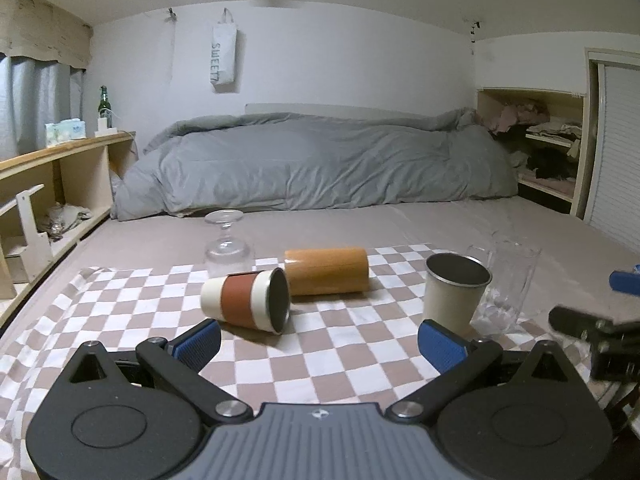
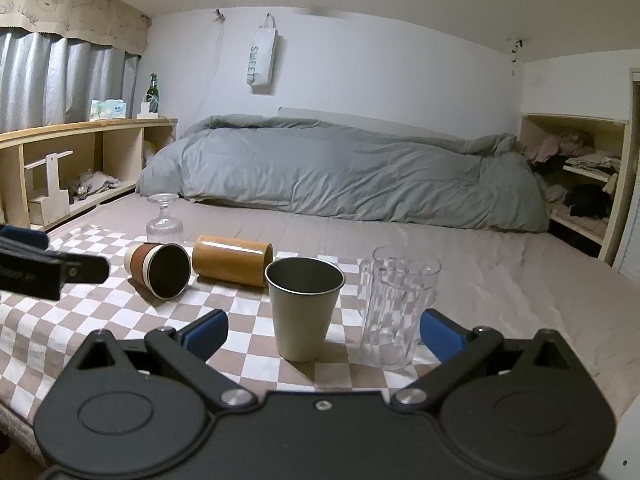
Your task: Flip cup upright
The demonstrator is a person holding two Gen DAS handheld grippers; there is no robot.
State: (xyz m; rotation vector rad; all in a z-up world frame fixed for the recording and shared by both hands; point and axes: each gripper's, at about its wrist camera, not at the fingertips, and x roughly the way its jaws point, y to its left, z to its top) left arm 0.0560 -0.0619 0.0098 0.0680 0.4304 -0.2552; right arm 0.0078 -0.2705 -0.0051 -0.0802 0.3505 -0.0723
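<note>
A cream cup with a rust-brown band [image 1: 246, 300] lies on its side on the checkered cloth [image 1: 328, 360], its mouth to the right; it also shows in the right wrist view [image 2: 158, 264]. An orange-brown cylinder cup [image 1: 326, 271] lies on its side behind it [image 2: 232, 260]. A stemmed glass [image 1: 228, 246] stands upside down [image 2: 164, 220]. A cream metal cup [image 1: 454, 292] stands upright [image 2: 302, 308]. My left gripper [image 1: 320, 344] is open and empty, just in front of the banded cup. My right gripper [image 2: 324, 334] is open and empty, with the metal cup between its fingers' line.
A clear tall glass [image 2: 394, 312] stands upright right of the metal cup, seen too in the left wrist view [image 1: 506, 288]. A grey duvet [image 1: 320, 168] lies behind. Wooden shelves [image 1: 60, 184] run along the left and a cubby [image 2: 576, 184] stands at the right.
</note>
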